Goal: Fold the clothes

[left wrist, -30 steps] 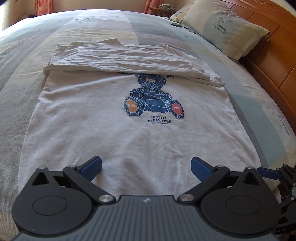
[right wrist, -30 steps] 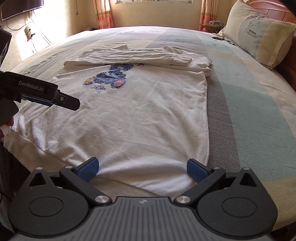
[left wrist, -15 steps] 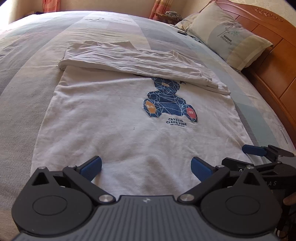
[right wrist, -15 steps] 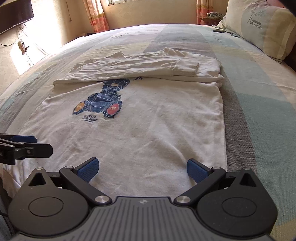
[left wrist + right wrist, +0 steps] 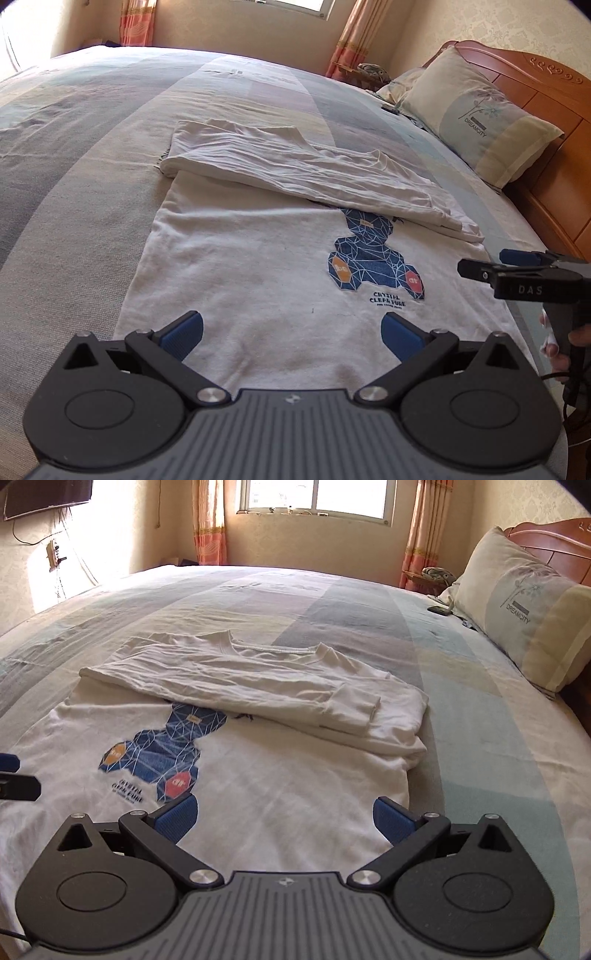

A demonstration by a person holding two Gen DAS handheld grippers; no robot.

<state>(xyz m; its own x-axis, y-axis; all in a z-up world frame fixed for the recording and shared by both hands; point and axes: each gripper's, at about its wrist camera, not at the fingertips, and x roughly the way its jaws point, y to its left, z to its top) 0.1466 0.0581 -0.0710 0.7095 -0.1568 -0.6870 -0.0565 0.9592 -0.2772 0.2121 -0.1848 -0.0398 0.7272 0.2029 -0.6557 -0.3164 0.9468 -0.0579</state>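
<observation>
Here we are over the wide bed with its pastel patchwork cover point(image 5: 92, 192), and spread flat across it lies the white cotton T-shirt with the blue geometric bear print point(image 5: 258, 280). Its upper part, sleeves and collar included, is folded down over the body, the fold edge running across just above the bear's head. In the right wrist view the ribbed neckline sits on top of that folded band, and one sleeve cuff lies on the band's right end.

The left tongs point(image 5: 291, 334) hover low over the shirt's lower half, blue pads spread wide apart, nothing between them. The printed lettering under the bear sits just ahead of the right-hand pad.

The right tongs point(image 5: 284, 821) are parted just as widely, empty, above the shirt's near right portion; the shirt's side edge runs close by the right pad, with grey-blue bed cover beyond it.

From the left wrist camera the right tool shows side-on at the frame's right edge, over the shirt's border, with a few fingers point(image 5: 554, 350) of the person's hand wrapped on its handle. From the right wrist camera only a black tip and a blue pad of the left tool peek in at the left margin.

Beyond, a cream and pale-blue printed pillow point(image 5: 524, 613) leans against the reddish wooden headboard point(image 5: 546, 122), well apart from the shirt.
</observation>
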